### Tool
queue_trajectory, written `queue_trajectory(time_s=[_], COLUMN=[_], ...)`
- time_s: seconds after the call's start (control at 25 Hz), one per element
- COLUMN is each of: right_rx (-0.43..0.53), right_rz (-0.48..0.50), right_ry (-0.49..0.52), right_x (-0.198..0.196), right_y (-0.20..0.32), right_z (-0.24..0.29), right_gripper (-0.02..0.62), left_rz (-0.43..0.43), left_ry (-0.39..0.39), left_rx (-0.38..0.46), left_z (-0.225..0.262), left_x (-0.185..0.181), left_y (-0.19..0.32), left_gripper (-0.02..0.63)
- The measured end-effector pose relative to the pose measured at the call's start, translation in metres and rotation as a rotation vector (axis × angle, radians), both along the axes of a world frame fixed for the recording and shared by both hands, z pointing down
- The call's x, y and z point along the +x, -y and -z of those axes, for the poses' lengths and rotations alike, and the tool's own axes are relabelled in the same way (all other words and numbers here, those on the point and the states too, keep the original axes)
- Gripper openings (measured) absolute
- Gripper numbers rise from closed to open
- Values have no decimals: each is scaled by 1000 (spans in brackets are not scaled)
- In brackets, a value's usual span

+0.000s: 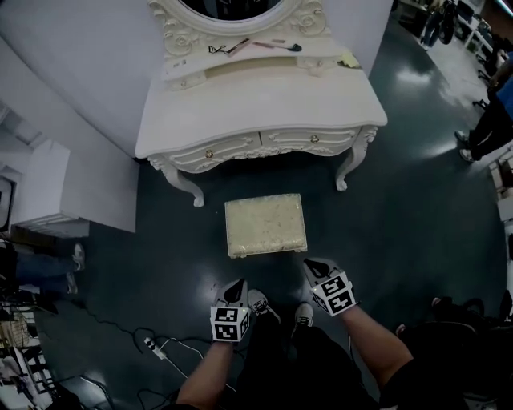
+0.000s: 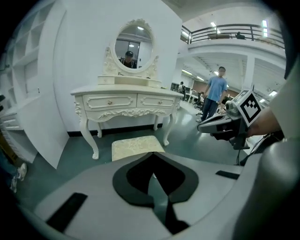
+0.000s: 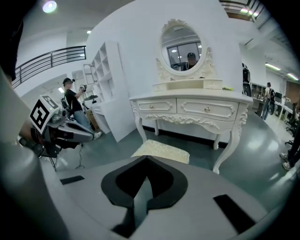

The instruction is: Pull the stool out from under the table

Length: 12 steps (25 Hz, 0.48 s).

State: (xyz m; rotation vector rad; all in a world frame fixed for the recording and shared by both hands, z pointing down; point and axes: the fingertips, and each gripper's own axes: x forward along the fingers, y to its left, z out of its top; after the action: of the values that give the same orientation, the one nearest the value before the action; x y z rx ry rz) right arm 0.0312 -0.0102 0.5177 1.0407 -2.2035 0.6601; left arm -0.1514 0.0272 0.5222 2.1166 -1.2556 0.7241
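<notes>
Two closed, empty tongs: left tongs [image 1: 237, 283], right tongs [image 1: 315, 265]; one stool [image 1: 265, 224] stands before one table [image 1: 256, 104].

Seen from above, the top edge cuts off most of the mirror [image 1: 232, 8]. The little things [image 1: 240, 48] at the back of the table [image 1: 256, 104] are too small to name. The stool [image 1: 265, 224] hides its own legs under its seat. A bystander [image 1: 487, 128] is cut off by the right edge. The left gripper [image 2: 153, 154] covers the stool's near end in its own view, and so does the right gripper [image 3: 144, 159] in its own.
</notes>
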Motion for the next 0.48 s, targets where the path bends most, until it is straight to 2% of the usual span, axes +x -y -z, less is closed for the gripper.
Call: queue_trajectory(time_s=[0.24, 0.48], right_rx=[41, 94], right_rz=[-7, -1], right_ry=[69, 109], right_x=[4, 10], right_y=[-15, -27], right_z=[91, 159], right_gripper=[26, 26], left_rz=[-110, -158], left_ry=[-76, -136], left_rx=[11, 48], left_z=[83, 146], left_x=[48, 74], left_y=[-21, -25], left_gripper=[8, 8])
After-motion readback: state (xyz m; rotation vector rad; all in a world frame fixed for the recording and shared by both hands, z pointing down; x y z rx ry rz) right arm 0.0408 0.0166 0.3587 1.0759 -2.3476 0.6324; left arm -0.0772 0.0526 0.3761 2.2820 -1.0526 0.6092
